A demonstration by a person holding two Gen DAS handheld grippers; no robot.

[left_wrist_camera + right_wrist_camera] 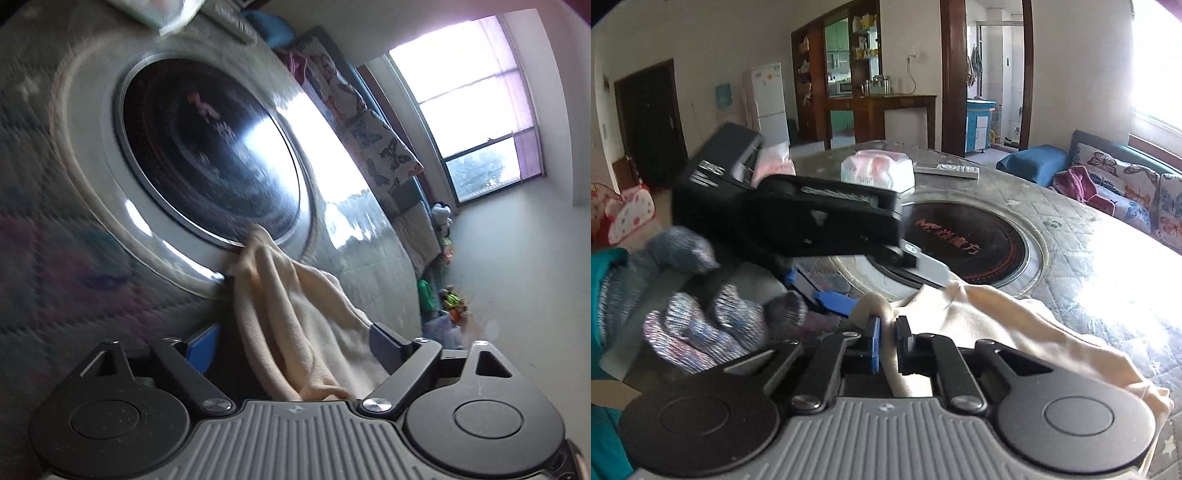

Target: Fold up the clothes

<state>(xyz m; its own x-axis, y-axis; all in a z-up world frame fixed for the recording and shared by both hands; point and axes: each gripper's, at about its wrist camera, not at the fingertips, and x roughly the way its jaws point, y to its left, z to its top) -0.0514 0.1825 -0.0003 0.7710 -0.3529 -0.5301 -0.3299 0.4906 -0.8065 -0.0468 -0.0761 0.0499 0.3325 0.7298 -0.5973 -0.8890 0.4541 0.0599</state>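
A cream cloth (1015, 321) lies bunched on the quilted table (1089, 251) beside a round black cooktop (960, 236). My right gripper (886, 328) is shut on a raised fold at the cloth's left end. In the left wrist view, which is rolled sideways, the same cloth (295, 295) hangs between the wide-set fingers of my left gripper (295, 343). There is a gap at the blue pad (201, 347), and the cloth edge brushes the dark finger (388, 341). The right wrist view shows the left gripper (897, 295) from the side, held by a gloved hand (701, 317), one fingertip (938, 275) at the cloth's edge.
A tissue pack (875, 171) and a remote (947, 170) lie at the table's far edge. A sofa with butterfly cushions (1126, 177) runs along the right under a bright window (476, 110). Toys (448, 258) sit by the wall.
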